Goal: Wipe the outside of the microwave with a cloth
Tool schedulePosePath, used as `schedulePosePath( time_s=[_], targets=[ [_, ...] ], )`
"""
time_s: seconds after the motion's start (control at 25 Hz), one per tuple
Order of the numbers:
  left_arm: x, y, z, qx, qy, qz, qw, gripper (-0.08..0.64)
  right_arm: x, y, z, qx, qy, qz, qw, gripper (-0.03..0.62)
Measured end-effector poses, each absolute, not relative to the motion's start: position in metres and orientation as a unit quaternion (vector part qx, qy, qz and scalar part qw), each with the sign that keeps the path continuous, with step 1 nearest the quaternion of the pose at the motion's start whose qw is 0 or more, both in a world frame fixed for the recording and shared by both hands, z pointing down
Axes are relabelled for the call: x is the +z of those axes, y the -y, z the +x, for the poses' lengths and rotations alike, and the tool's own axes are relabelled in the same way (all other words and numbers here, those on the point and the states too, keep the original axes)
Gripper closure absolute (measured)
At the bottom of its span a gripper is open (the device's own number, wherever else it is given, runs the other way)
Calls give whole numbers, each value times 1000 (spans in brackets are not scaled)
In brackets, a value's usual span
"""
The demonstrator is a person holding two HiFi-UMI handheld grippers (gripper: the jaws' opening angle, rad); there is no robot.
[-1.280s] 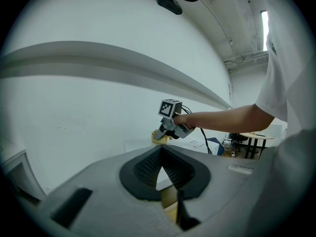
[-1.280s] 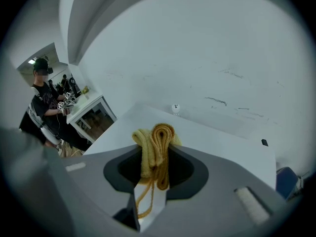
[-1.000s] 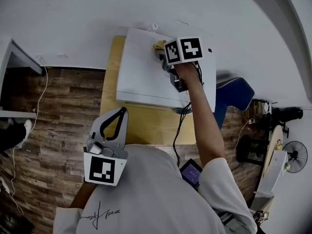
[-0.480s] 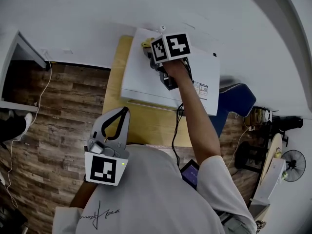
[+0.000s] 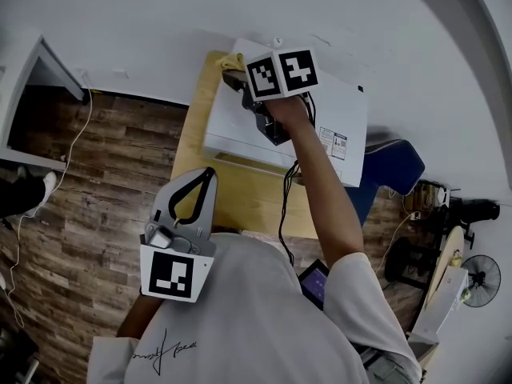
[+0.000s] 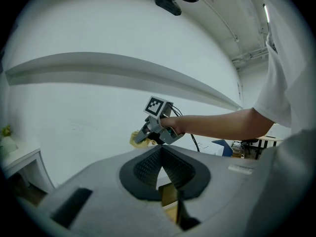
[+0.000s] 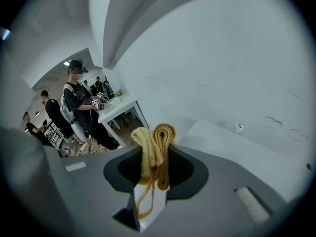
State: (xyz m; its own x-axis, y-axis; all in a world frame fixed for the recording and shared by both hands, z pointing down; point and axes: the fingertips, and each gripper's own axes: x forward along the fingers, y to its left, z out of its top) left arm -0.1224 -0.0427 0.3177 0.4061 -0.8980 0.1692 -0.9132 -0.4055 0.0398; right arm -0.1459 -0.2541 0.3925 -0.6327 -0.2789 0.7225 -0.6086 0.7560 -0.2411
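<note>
The white microwave (image 5: 320, 126) stands on a wooden table (image 5: 240, 202) against the wall. My right gripper (image 5: 234, 75) is over the microwave's far left corner, shut on a folded yellow cloth (image 5: 232, 61). In the right gripper view the cloth (image 7: 155, 144) sticks up between the jaws of the right gripper (image 7: 154, 154), with the microwave's top (image 7: 222, 142) just beyond. My left gripper (image 5: 208, 174) is held back near the person's torso, shut and holding nothing. From the left gripper view, the left gripper (image 6: 160, 149) points towards the right gripper (image 6: 144, 135) and the cloth (image 6: 135, 139).
A white wall runs behind the microwave. A black cable (image 5: 290, 194) hangs across the table's front. A white desk (image 5: 28, 86) stands at the left and a blue chair (image 5: 392, 166) at the right. People (image 7: 76, 105) are beside a far desk.
The right gripper has carried the cloth leftwards along the microwave's top, from near its middle to the far left corner. The left gripper has stayed by the torso.
</note>
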Motion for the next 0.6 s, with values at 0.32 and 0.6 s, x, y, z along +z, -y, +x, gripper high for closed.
schedulePosePath(
  time_s=[0.32, 0.6],
  targets=[
    [319, 31, -86, 54, 509, 856, 72, 568, 348, 257, -53, 242, 868, 321, 290, 476],
    [318, 33, -46, 54, 470, 878, 74, 566, 333, 264, 53, 255, 844, 390, 264, 476]
  ],
)
